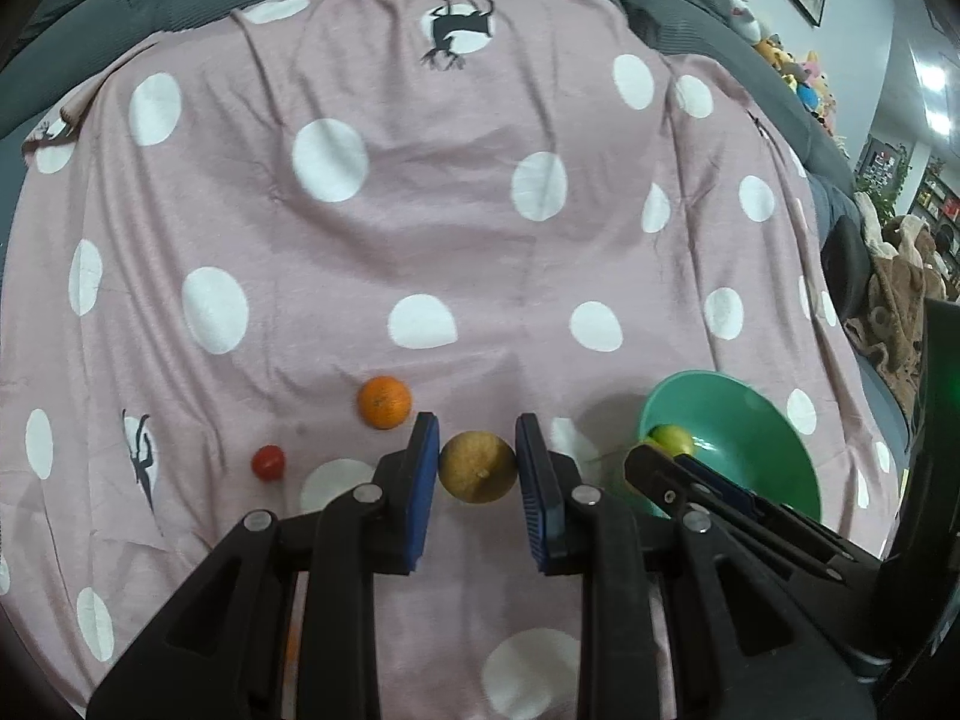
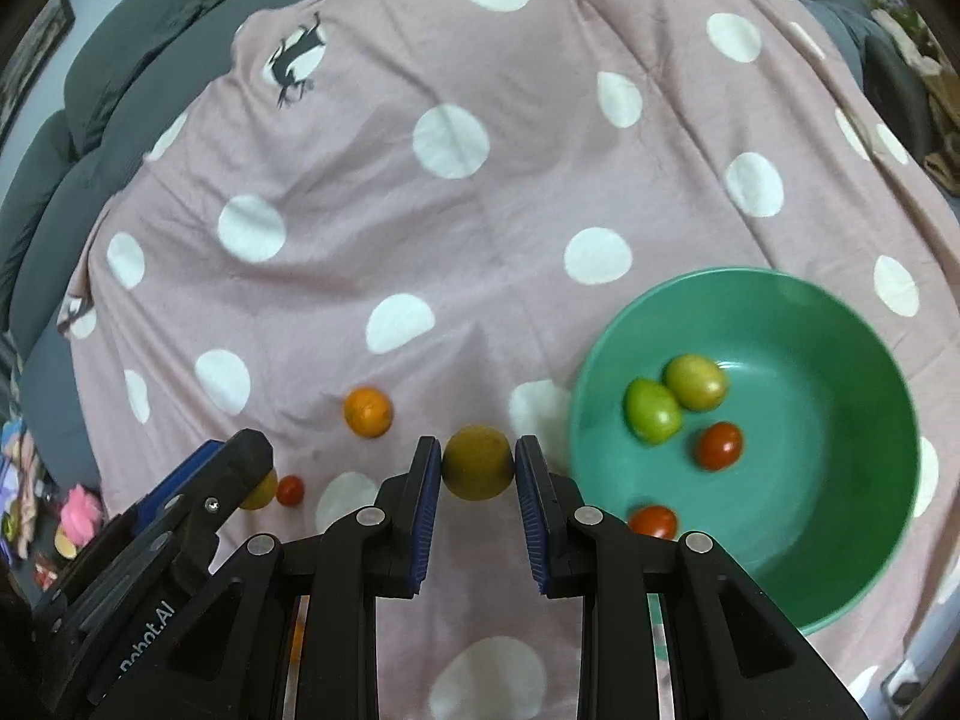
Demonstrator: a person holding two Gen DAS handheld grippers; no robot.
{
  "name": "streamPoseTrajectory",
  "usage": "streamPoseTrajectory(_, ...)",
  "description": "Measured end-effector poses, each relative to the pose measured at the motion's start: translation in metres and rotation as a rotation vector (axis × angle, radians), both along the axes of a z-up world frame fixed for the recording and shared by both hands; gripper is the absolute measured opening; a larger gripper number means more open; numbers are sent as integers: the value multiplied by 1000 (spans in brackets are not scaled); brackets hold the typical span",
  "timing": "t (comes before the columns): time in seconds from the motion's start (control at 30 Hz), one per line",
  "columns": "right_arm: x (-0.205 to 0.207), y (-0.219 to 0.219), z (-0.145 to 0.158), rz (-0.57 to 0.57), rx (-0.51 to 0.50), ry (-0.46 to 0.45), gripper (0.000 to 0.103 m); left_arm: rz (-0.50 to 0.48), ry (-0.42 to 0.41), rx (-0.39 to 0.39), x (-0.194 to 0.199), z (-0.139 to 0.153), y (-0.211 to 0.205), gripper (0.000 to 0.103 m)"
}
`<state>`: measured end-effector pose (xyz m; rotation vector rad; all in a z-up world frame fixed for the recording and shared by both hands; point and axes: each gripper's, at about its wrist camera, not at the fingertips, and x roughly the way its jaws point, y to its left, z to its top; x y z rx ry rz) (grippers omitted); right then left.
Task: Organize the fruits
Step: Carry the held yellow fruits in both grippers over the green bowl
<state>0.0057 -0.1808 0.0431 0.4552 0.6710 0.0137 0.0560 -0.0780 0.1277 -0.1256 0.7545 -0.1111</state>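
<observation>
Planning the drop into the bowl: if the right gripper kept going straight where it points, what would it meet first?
Probably bare pink cloth. The right gripper, shut on a yellow-green fruit, points left of the green bowl; depth is unclear.

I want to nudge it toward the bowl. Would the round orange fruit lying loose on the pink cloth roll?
Probably: the round orange fruit looks near-spherical and lies free on the pink spotted cloth. The cloth's wrinkles may slow or deflect it.
</observation>
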Motion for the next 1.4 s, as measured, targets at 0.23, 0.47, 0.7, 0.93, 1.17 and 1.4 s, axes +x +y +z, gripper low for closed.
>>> streamPoseTrajectory(0.23,-9,-23,2,-51,-11,-19,28,-35,-19,0,0,7,-21,26)
streamPoseTrajectory(0.47,-21,-53,1,-116,-63,-19,28,-76,-11,-13,2,6,-39,26)
streamPoseTrajectory(0.7,-28,-80,-5,-161,-48,-9,28,-126,-8,-16,3,3,-60,25)
streamPoseTrajectory(0.93,-35,-97,-9,-195,-35,-13,28,-178,-2,-24,4,-1,-81,26)
streamPoseTrajectory(1.17,-39,-113,-15,-236,-15,2,28,-216,9,-36,6,-6,-100,26)
streamPoseTrajectory(1.4,-42,-126,-21,-258,6,11,28,-251,31,-42,8,-15,-116,26)
